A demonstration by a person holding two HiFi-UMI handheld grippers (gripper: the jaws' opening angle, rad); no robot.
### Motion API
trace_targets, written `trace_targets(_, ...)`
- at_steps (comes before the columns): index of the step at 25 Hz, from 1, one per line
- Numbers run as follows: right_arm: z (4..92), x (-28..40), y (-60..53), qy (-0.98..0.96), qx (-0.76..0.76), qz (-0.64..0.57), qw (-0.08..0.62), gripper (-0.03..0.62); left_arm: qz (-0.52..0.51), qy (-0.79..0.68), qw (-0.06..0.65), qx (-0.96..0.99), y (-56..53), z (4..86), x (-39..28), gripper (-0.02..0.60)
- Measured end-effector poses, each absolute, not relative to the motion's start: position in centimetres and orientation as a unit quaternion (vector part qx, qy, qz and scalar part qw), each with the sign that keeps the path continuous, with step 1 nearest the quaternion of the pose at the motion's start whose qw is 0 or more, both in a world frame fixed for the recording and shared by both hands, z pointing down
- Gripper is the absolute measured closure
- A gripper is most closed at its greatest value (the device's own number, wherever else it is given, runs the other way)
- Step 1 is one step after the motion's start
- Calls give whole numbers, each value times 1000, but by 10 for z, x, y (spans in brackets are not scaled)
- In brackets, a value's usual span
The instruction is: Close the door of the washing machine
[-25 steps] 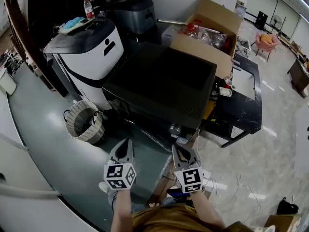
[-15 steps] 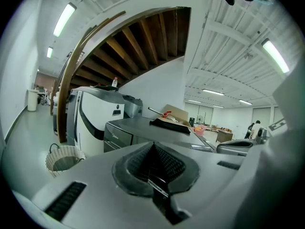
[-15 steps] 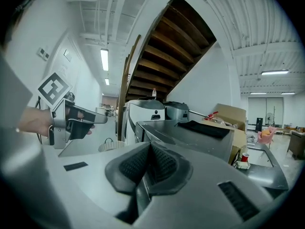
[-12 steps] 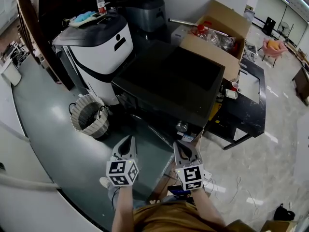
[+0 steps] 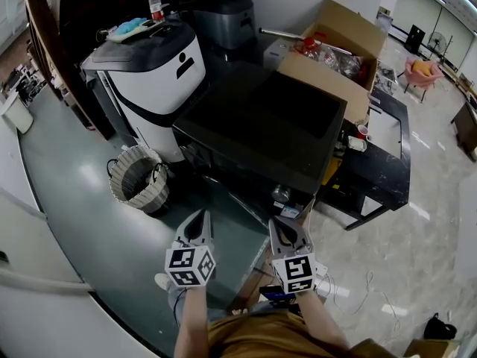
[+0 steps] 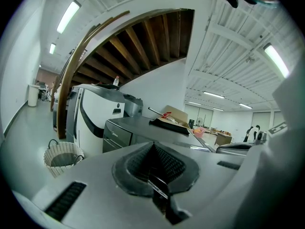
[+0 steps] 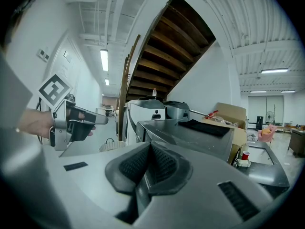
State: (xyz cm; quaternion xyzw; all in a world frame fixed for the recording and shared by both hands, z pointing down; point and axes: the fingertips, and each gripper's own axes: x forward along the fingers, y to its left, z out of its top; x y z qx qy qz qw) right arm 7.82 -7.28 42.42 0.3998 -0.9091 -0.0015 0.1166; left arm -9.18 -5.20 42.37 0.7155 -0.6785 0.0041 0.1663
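The washing machine is a black box in the middle of the head view, with its dark front facing me; I cannot make out its door from here. My left gripper hovers in front of it, low and left, shut with nothing held. My right gripper hangs beside it, also shut and empty, close to the machine's lower right corner. In the left gripper view the shut jaws point at the machine's front panel. In the right gripper view the shut jaws face the machine, with the left gripper at the left.
A white and black machine stands left of the washer, with a wicker basket on the floor before it. An open cardboard box sits behind, and a low black table to the right. Cables lie on the floor at right.
The head view has shifted a little, so the machines sit slightly lower and further right in the picture. Both grippers keep their places before the washer, jaws shut.
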Motion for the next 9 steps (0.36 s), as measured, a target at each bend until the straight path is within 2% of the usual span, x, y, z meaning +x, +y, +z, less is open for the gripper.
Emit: trace_targets(9,430,75,-69,-911,397,2,115,582,21,-684,172,708,-45,435,-98,557)
